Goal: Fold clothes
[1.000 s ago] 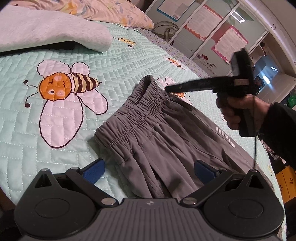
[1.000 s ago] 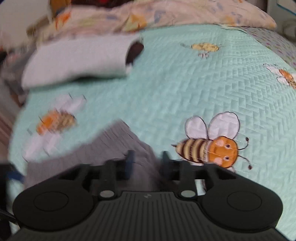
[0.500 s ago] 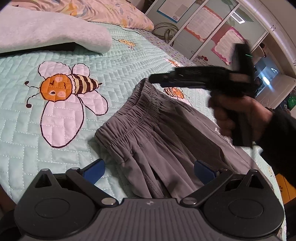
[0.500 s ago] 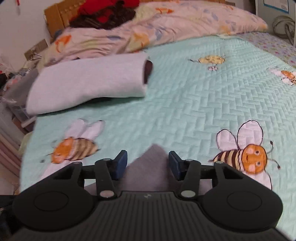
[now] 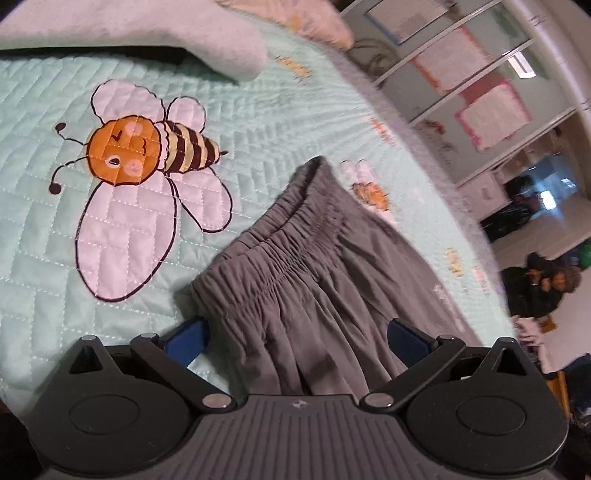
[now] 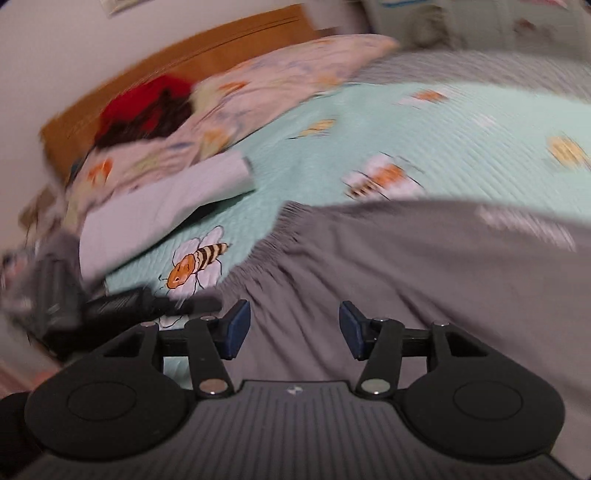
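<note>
Grey shorts [image 5: 314,288] lie flat on the bed, with the gathered elastic waistband [image 5: 280,236] pointing away from me. My left gripper [image 5: 297,339] hovers just above the cloth near the waistband's near corner. It is open wide and its blue pads touch nothing. In the blurred right wrist view the shorts [image 6: 424,266] fill the lower right. My right gripper [image 6: 293,328] is over the grey cloth behind the waistband. Its jaws are opening and the pads press on nothing. The left gripper [image 6: 199,305] shows there as a blurred black shape at the left.
A mint quilt with bee patches [image 5: 110,229] covers the bed. A folded pale blanket [image 5: 147,33] lies at the far left, with a floral pillow [image 6: 295,74] behind it. Red and dark clothes [image 6: 147,107] are piled by the wooden headboard. Glass-fronted cabinets [image 5: 480,92] stand past the bed's right edge.
The right gripper and the hand on it have swung out of the left wrist view. Its own view now looks across the shorts, with its pads wider apart. The left view has rolled slightly.
</note>
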The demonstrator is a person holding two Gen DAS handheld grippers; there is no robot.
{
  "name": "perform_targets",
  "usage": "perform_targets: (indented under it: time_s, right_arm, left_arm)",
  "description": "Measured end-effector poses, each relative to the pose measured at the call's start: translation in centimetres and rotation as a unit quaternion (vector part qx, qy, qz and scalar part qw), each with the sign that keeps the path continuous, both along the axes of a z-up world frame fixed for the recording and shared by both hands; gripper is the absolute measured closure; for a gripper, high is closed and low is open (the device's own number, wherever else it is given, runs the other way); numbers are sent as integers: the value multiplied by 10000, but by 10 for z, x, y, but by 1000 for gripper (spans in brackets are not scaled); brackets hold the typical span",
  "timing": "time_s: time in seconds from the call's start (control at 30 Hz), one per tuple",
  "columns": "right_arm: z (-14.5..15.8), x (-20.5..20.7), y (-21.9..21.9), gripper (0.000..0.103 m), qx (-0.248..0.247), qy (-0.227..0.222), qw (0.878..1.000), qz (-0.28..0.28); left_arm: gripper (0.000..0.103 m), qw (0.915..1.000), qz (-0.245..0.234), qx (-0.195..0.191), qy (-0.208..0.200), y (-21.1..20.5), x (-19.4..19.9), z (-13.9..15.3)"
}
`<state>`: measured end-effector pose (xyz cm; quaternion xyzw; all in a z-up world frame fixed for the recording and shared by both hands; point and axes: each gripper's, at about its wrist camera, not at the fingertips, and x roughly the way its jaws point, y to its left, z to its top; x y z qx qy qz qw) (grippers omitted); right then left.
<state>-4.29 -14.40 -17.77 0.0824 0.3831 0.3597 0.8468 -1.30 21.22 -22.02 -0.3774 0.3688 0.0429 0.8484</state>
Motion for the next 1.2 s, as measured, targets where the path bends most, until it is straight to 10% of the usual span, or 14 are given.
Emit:
perform_targets:
  time_s: [0.13,0.23,0.4,0.6,0.73,0.8,1.07,1.2]
  right_arm:
    - [4,-27,-37,38,288,38,9983,-498]
    - [7,-45,-64,36,473,41,9951,-871]
    - [4,-74,-107,32,715,20,9885,-1333]
    - [-2,-91,-131,31,986,69,9823,-1590]
    - [-3,-93,-135,31,1161,44,9800,-1619]
    - [-4,-95,-134,31,1243,52,9790,-1614]
    - [-38,-94,-134,28,1288,416,9750,-1760]
    - [-58,-102,-172,28,350,376,9627,-2657]
  left_arm:
    - [4,9982,30,560,225,-15,9,4]
    - [57,9881,4,1465,466,-27,7,10]
    - [75,9874,27,1522,431,-11,-15,6]
    - [67,9852,-101,1612,576,-4,-22,13]
    - [17,9923,-257,1111,481,5,-17,19]
    - [8,9911,-172,1237,465,3,-21,26]
    - [8,9947,345,944,227,18,-54,43]
    - [8,9902,-9,1395,-39,-10,-64,59]
